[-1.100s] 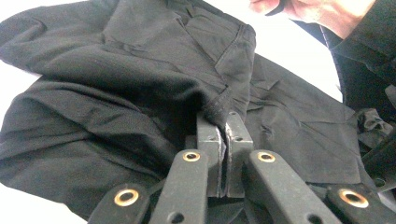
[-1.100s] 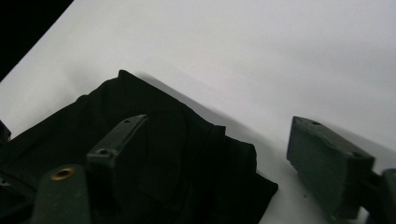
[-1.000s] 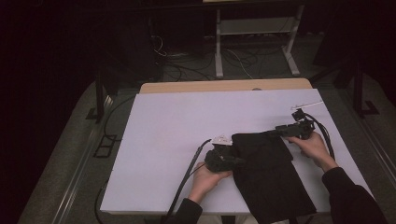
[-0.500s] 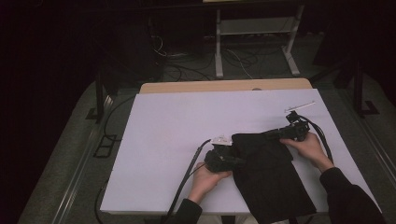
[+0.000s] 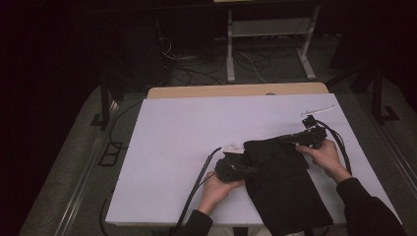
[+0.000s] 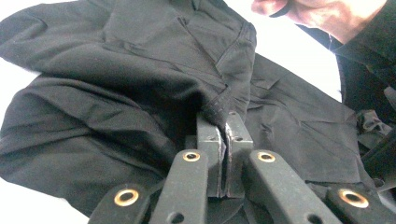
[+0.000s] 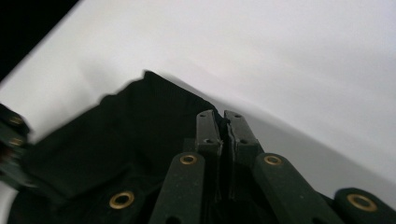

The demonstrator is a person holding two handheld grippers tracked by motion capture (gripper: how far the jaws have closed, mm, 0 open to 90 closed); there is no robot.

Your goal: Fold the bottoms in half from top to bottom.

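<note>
A black garment [image 5: 282,184] lies crumpled on the white table [image 5: 196,132], its lower part hanging over the near edge. My left gripper [image 5: 250,170] lies at the garment's left side, shut on a stitched fold of the cloth [image 6: 140,70] pinched between the left gripper's [image 6: 225,120] jaws. My right gripper [image 5: 286,139] is at the garment's far right corner. The right gripper's [image 7: 223,117] jaws have just been closing and now pinch the edge of the garment [image 7: 140,135].
A thin white strip [image 5: 318,109] lies on the table beyond the right gripper. The left gripper's cable [image 5: 196,187] trails off the near edge. A wooden board [image 5: 236,91] borders the far edge. A metal frame [image 5: 268,44] and cables stand on the floor behind.
The right gripper's jaws have closed on the garment's far right edge, with the hand barely shifting. The left gripper and its hold on the cloth are unchanged.
</note>
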